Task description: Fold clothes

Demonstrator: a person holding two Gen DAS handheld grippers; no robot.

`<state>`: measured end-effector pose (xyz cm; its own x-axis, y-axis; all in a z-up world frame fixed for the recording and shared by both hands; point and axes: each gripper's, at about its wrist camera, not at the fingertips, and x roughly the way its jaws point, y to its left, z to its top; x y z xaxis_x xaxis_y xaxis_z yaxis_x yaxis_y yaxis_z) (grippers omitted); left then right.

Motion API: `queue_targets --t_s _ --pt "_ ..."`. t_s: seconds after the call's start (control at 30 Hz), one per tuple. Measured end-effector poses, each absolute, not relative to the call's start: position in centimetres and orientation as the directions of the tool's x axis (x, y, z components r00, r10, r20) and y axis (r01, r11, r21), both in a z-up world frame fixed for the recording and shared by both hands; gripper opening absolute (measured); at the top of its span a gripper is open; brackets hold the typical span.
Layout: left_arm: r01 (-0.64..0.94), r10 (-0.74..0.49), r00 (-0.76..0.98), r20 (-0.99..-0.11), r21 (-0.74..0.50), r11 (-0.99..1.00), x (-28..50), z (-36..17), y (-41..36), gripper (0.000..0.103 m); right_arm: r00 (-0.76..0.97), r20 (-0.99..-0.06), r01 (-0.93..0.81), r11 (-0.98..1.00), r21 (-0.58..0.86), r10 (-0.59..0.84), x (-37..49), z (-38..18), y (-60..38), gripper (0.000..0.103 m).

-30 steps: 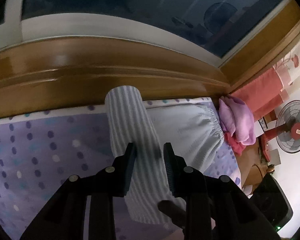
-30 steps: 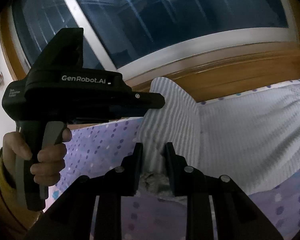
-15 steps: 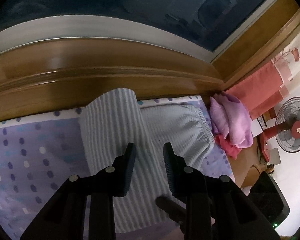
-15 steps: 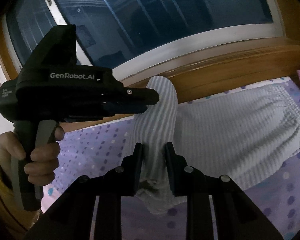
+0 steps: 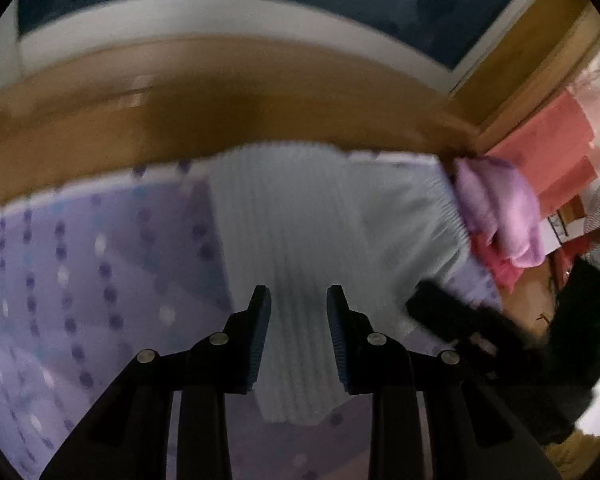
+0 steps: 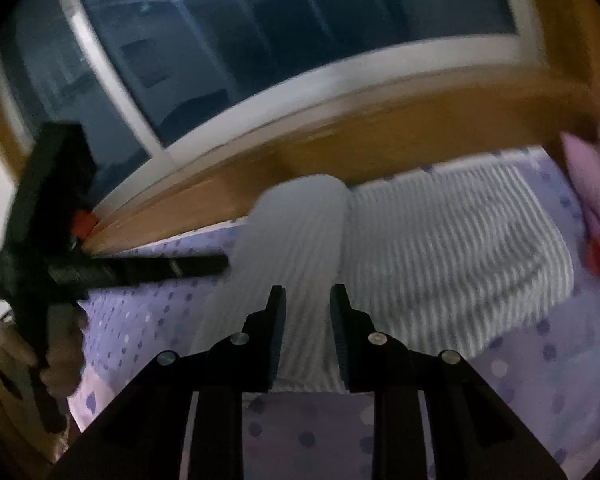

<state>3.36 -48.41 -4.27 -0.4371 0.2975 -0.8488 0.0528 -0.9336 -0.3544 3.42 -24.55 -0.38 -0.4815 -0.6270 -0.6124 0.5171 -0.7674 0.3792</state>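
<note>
A grey-and-white striped garment [image 5: 404, 216] lies on the purple dotted bed sheet [image 5: 100, 280], its gathered waistband toward the pink pile. One long striped leg [image 5: 284, 220] is lifted and folded over toward me. My left gripper [image 5: 298, 300] is shut on this leg, and the cloth runs between its fingers and hangs below them. In the right wrist view the same leg [image 6: 300, 232] rises from the flat part [image 6: 440, 248], with my right gripper [image 6: 308, 300] shut on its near end. A hand [image 6: 60, 360] holds the left gripper's handle at the far left.
A wooden ledge [image 5: 220, 112] and a dark window [image 6: 260, 40] run along the bed's far side. A pile of pink and lilac clothes [image 5: 500, 208] lies at the sheet's right end, with red cloth [image 5: 548, 148] and a fan beyond it.
Both grippers have carried the striped leg to the right, toward the pink pile. The left gripper has sunk, and the leg now lies lower and wider over the sheet.
</note>
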Motion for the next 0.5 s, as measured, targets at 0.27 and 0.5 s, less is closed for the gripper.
queue_targets --t_s 0.27,0.5 --pt "0.139 0.278 -0.422 -0.863 -0.365 -0.921 4.1 -6.8 -48.0 0.031 -0.379 -0.708 0.622 -0.73 0.282 -0.596 2.9 -3.2 -28.3 0.022" --pt "0.101 0.215 -0.418 -0.883 -0.281 -0.954 4.0 -6.6 -46.3 0.036 -0.35 -0.701 0.634 -0.708 0.311 -0.622 2.0 -4.0 -27.8 0.022"
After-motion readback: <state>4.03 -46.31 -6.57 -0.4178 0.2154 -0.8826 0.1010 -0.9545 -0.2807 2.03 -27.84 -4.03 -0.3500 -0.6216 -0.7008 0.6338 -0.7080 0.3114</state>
